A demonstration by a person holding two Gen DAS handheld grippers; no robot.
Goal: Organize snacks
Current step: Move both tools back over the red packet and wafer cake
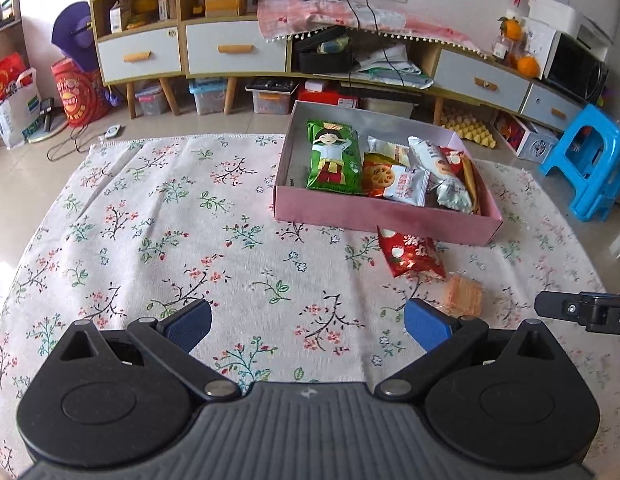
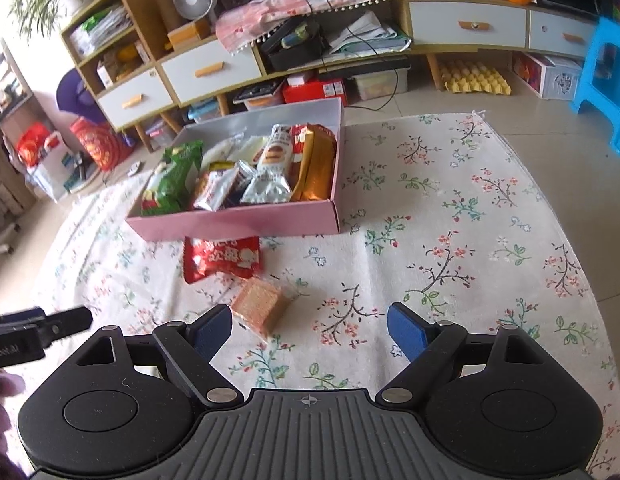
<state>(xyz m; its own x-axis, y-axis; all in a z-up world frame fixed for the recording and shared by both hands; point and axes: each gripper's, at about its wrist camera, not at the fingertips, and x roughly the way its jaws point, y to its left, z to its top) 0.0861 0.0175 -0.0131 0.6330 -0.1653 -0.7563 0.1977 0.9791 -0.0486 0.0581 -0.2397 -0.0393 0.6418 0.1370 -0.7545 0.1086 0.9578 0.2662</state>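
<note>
Most of the snacks already lie in the pink box (image 2: 237, 224), so the step in hand looks like gathering the last strays from the floral cloth (image 2: 450, 208). Two are left outside: a red snack bag (image 2: 219, 258) lying against the box's near wall, and a clear-wrapped wafer pack (image 2: 259, 306) nearer the claws.

The right gripper (image 2: 310, 330) stands wide open with nothing between its blue pads; the wafer pack sits just ahead of its left finger, off to the left of the gap and not touched as far as the view shows. The red bag lies beyond that, further ahead and left, with the box behind it.

The left gripper (image 1: 307, 322) is likewise spread wide and empty. From it, the wafer pack (image 1: 464, 296) lies just past its right finger, the red snack bag (image 1: 410, 254) a little further ahead on the right, and the pink box (image 1: 386, 222) beyond.

The next move (judging by closeness) probably falls to the right claw: shift left so the wafer pack comes between the pads, lower, then close gently, since the thin wrapper and brittle wafers would crush under a hard squeeze.
</note>
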